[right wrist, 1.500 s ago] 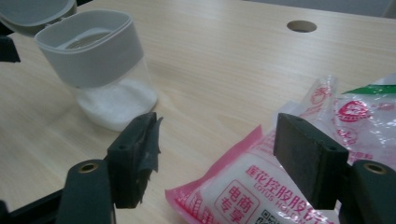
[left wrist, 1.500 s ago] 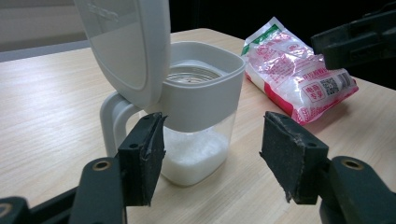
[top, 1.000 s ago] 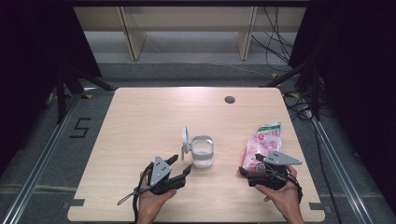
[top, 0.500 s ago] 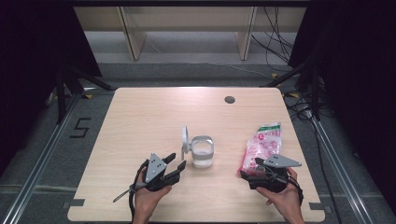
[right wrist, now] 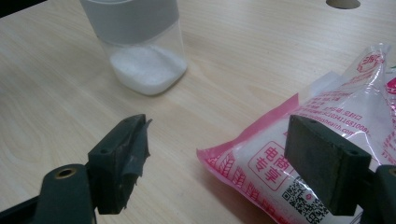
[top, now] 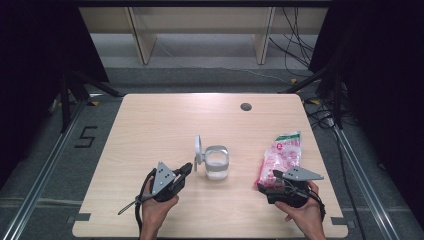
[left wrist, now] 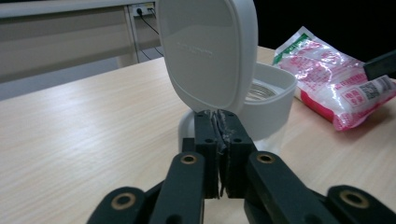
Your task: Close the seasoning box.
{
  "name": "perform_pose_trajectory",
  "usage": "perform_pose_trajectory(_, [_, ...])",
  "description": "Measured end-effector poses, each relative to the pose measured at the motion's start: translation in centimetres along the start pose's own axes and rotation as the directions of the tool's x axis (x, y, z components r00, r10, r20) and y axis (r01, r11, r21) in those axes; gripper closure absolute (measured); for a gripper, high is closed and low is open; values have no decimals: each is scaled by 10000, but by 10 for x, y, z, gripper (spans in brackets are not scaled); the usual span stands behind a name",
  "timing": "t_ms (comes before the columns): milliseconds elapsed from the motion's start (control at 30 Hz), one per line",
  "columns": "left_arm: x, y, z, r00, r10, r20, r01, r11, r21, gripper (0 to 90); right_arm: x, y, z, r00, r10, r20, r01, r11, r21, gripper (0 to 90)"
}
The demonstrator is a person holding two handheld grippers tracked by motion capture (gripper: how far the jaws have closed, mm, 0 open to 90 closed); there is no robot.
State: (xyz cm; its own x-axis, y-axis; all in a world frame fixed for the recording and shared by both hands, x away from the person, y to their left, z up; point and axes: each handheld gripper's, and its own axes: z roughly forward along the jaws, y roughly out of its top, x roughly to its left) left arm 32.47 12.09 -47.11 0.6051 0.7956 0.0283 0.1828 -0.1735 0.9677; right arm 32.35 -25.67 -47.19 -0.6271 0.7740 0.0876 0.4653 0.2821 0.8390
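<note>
Jar [top: 217, 163] & bag [top: 280, 159] on pale wood table [top: 150, 130], grey floor [top: 210, 80].

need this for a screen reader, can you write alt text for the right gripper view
The right tongs stand open over a wooden table, one jaw resting over the corner of a pink and white plastic bag. Beyond them stands a clear container with white powder in its bottom.

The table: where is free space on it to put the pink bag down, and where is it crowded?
The table is bare across its far half, between the container and the round hole, and along the left edge. It is crowded near the person: the left claw by the open lid, the right claw at the pink bag.
</note>
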Motion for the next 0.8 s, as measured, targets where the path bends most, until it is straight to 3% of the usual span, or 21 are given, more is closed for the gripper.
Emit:
perform_pose_trajectory(67, [1,2,2,9999,-170,-18,170,9998,-47,889,0,0,0,10000,21,-19,-21,10000,5,229])
perform_pose_trajectory(100, [2,3,2,9998,-204,-15,204,9998,-61,891,1,-1,0,9997,250,-36,-250,9997,49,230])
perform_pose_trajectory(133, [3,4,3,9998,-195,11,195,9998,-68,891,-1,-1,0,10000,14,-41,-14,10000,-15,230])
perform_pose_trajectory(233, [5,7,7,9992,-390,112,391,9991,-132,890,-1,-1,-1,10000,9,-26,-9,10000,94,232])
perform_pose_trajectory(267, [6,8,8,9996,-223,159,225,9996,-151,890,-1,-1,-1,10000,27,-47,-26,10000,77,234])
perform_pose_trajectory(333, [6,9,11,9990,-376,229,381,9990,-235,890,-1,-1,-1,10000,27,-76,-26,10000,61,236])
perform_pose_trajectory(533, [5,17,12,9997,-73,219,76,9999,-143,890,-1,-2,0,9999,-6,-121,7,10000,64,238])
perform_pose_trajectory(800, [4,21,15,9997,4,238,0,9999,-170,889,0,-1,-2,10000,13,-82,-12,10000,87,241])
